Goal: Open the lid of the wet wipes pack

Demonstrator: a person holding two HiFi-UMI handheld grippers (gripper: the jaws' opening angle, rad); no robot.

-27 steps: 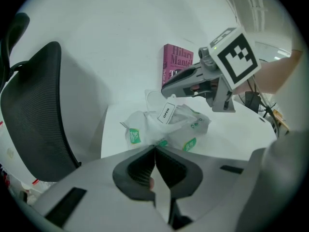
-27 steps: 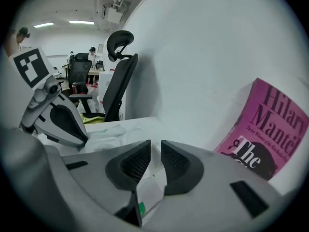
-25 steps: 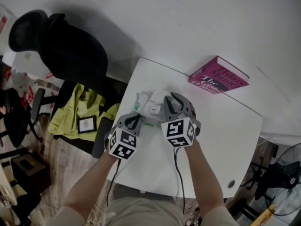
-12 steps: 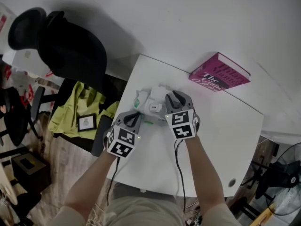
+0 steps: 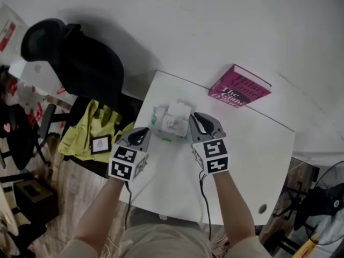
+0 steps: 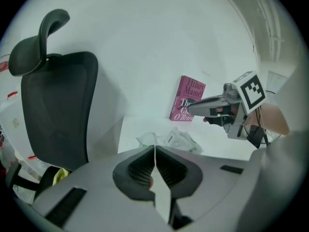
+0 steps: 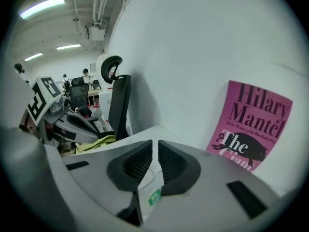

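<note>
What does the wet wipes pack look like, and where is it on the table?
Start at the white table beside the black office chair. The wet wipes pack lies by its left edge, toward the far end, well left of the pink book. It is the only crumpled white packet, with small green markings.

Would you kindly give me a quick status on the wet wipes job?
Left tool shut, empty. Right tool closing, nothing between jaws. Wipes pack on table, lid looks flipped open. Nothing in the way.
</note>
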